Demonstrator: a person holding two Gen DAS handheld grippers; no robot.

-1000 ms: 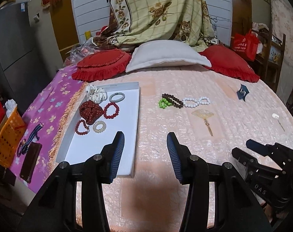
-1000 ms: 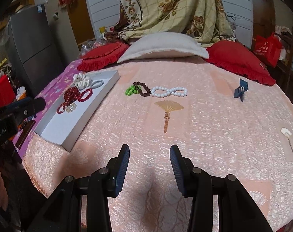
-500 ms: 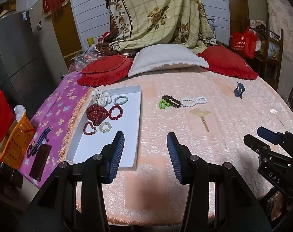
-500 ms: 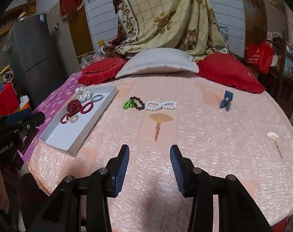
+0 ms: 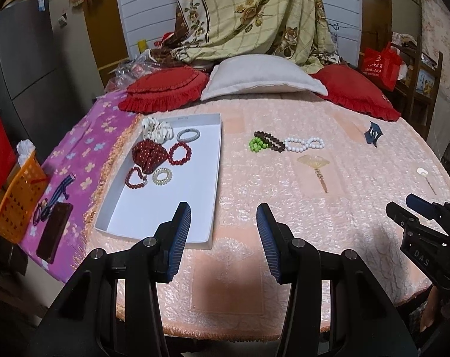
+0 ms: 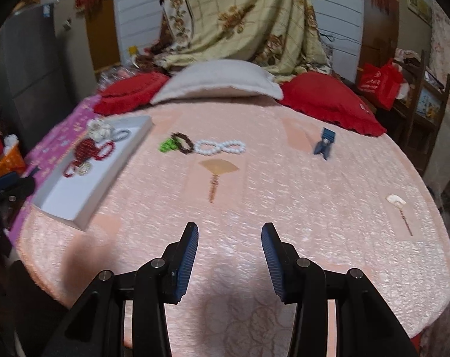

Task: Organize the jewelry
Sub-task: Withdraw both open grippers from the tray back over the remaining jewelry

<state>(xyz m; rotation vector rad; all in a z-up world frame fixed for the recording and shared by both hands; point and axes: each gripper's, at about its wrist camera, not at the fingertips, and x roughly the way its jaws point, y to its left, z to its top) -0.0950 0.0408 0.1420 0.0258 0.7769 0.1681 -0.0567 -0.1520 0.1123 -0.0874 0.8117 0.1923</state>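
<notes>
On the left side of the peach quilted table [image 5: 284, 208], partly over a purple flowered cloth [image 5: 76, 154], lies a white tray [image 5: 195, 160]. Inside the tray, toward its far end, sit a white scrunchie [image 5: 156, 128], a grey bangle [image 5: 188, 134], a dark red beaded scrunchie [image 5: 147, 155], a red bead bracelet [image 5: 180, 153], a smaller red bracelet [image 5: 135, 177] and a pearl coil bracelet [image 5: 162, 176]; the near half of the tray is bare white. Right of the tray, apart from it on the table, a green bead bracelet [image 5: 257, 143] touches a brown bead bracelet [image 5: 271, 141], which touches a white bead bracelet [image 5: 303, 143]. Just nearer than these lies a fan-shaped hairpin [image 5: 314, 165]. Farther right of the tray stands a blue hair clip [image 5: 373, 134], and near the table's right edge a white-headed hairpin [image 5: 425, 177].

The left gripper [image 5: 223, 229] hovers beside the tray's near right corner, its fingers spread and holding nothing. The right gripper [image 6: 229, 250], well right of the tray, has its fingers spread too, empty, above the near table edge; its view is blurred.
</notes>
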